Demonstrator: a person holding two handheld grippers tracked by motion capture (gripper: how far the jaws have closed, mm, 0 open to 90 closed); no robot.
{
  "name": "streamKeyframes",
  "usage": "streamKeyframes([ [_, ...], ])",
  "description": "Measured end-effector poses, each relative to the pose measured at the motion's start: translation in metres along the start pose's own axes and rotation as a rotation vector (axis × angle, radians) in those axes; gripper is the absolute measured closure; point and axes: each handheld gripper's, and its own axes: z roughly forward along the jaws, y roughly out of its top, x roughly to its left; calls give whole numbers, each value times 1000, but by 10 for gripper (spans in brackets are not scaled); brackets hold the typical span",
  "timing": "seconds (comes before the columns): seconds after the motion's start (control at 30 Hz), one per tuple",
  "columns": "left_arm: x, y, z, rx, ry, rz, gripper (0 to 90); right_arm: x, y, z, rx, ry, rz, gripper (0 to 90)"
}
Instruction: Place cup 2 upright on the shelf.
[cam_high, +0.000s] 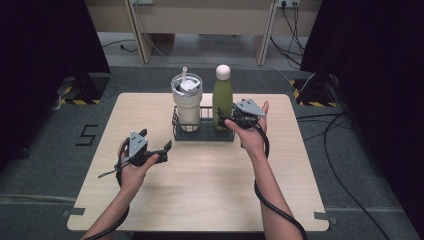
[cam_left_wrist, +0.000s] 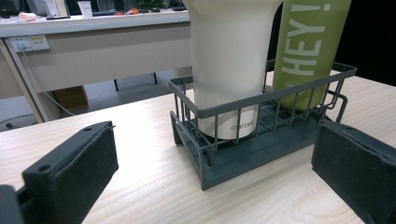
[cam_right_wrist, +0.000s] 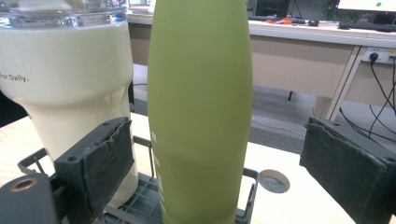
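High view puts my right gripper (cam_high: 231, 118) at the green bottle (cam_high: 222, 98), which stands in the right half of the grey wire basket (cam_high: 200, 134) at twelve o'clock on the table (cam_high: 200, 195); my jaws straddle the bottle, spread wide, pads not yet pressing; my left gripper (cam_high: 156, 145) hovers gaping at eight o'clock of the basket, holding nothing. I judge the risk is a lopsided squeeze: one pad (cam_right_wrist: 109, 161) sits nearer than the other, so closing could tip the bottle against the cream tumbler (cam_high: 187, 102), or drag the basket along; a smooth wall may also slip. The bottle's foot is hidden behind the wires, its cap cropped in my right gripper view.
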Motion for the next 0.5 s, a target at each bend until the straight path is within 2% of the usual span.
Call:
streamKeyframes([
  [0.5,0,0,0,0,1,1,0,-6,-10,-16,12,-6,-5,94],
])
